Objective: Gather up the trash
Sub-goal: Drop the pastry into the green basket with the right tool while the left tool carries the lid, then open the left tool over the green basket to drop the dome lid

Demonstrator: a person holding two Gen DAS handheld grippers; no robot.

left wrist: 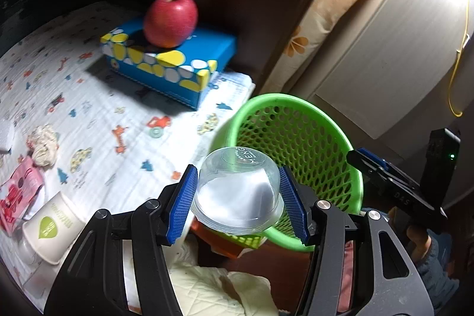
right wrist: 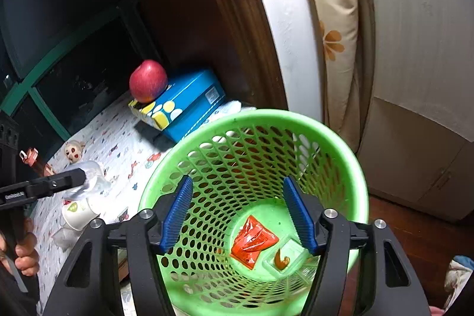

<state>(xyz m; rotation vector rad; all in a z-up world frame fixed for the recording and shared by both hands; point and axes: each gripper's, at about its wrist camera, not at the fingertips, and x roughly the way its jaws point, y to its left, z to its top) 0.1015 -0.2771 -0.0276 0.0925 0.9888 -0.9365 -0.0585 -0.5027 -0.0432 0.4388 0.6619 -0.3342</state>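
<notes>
My left gripper (left wrist: pixel 238 199) is shut on a clear plastic cup (left wrist: pixel 237 191), held upside down with white stuff inside, just in front of the rim of a green mesh basket (left wrist: pixel 299 138). My right gripper (right wrist: pixel 238 212) is open and empty, looking down into the green basket (right wrist: pixel 207 144). In the basket lie a red wrapper (right wrist: pixel 251 242) and a clear small tray (right wrist: pixel 286 256). The left gripper with its cup (right wrist: pixel 89 179) shows at the left of the right wrist view.
A red apple (left wrist: pixel 171 19) sits on a blue box (left wrist: pixel 177 61) on the patterned cloth (left wrist: pixel 89 96). A white paper cup (left wrist: pixel 50 227), a crumpled tissue (left wrist: pixel 44 144) and a pink wrapper (left wrist: pixel 17 191) lie at the left. The right gripper's body (left wrist: pixel 397 182) is at the right.
</notes>
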